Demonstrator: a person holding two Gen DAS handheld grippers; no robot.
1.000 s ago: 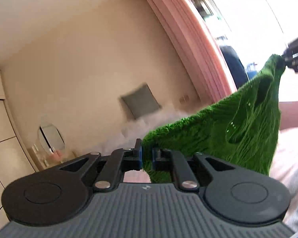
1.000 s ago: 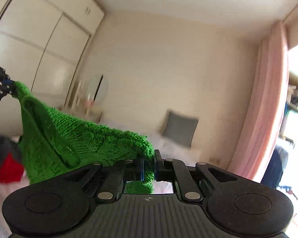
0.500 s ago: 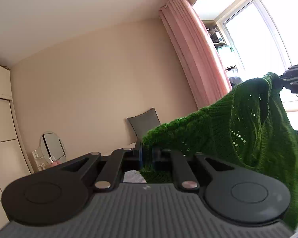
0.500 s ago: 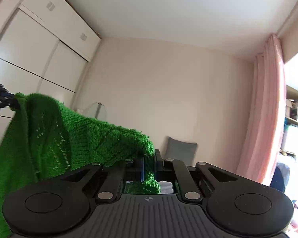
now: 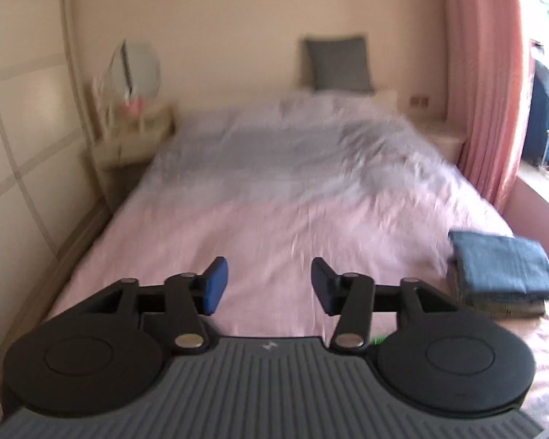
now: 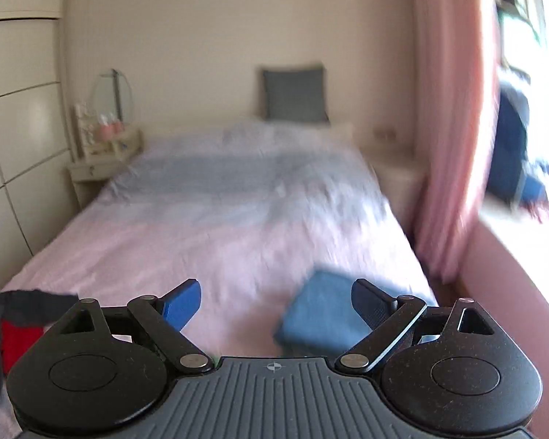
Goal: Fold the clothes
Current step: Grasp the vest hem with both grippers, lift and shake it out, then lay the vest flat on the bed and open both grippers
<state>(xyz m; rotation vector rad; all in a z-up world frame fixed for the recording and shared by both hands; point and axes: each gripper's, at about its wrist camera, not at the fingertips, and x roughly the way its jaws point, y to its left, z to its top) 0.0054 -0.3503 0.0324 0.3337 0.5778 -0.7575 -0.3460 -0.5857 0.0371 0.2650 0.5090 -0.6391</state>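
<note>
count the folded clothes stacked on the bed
At least 2: a folded blue cloth on top, and darker folded fabric under it, near the pink bedspread's right edge. Lower layers may be hidden.

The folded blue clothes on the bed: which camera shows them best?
The left wrist view. There the stack of folded blue clothes lies sharp and whole near the bed's right edge. The right wrist view shows it blurred, partly behind a finger of the right hand-held gripper.

Pink-sheeted bed filling the room, stack of folded blue clothes sitting at its right edge, grey pillow leaning at the head, red-and-dark garment lying at lower left.
</note>
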